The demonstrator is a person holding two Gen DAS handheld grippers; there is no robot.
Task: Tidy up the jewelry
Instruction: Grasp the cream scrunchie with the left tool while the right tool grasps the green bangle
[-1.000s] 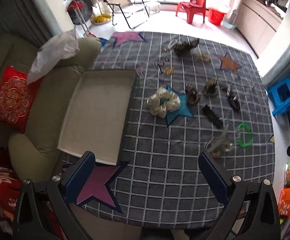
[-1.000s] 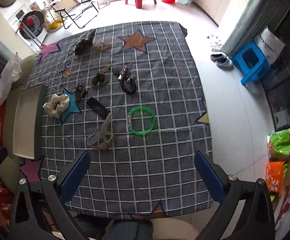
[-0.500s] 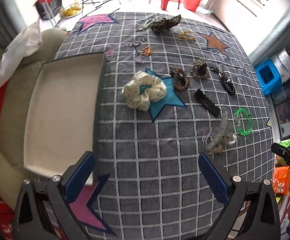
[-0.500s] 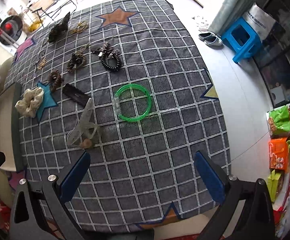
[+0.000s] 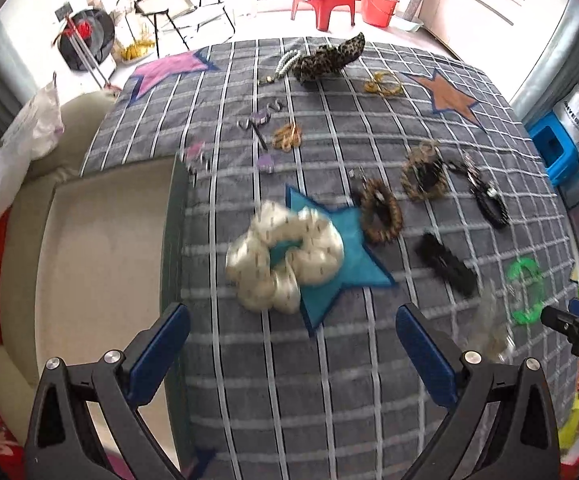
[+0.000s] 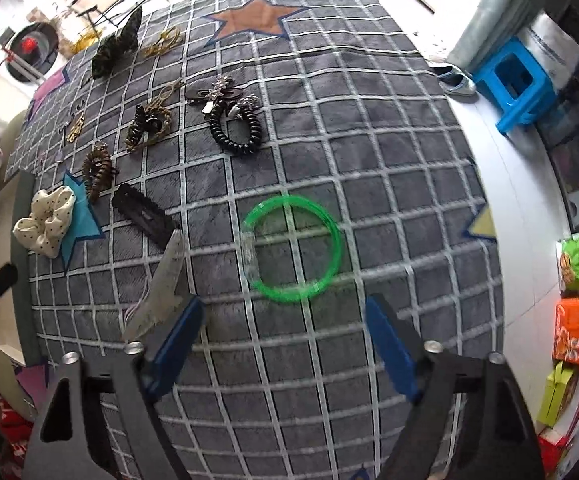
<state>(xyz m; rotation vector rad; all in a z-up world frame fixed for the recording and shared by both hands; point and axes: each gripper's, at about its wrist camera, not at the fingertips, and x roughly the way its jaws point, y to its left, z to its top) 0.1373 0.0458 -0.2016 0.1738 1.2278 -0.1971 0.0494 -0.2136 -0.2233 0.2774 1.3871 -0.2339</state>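
- The left gripper hangs over the grey checked cloth, jaws wide with nothing between them; the cream scrunchie lies just above the gap, mid-frame, on a teal star.
- Left of the scrunchie, the beige tray sits at the cloth's edge.
- The right gripper points down at the cloth; its jaws have just been closing but stand apart, gripping nothing.
- The green bangle lies flat at centre frame, just above those blue fingers.
- A clear hair claw lies touching or just beside the left finger; I cannot tell which.
- A black clip and black coil tie sit toward the upper left.
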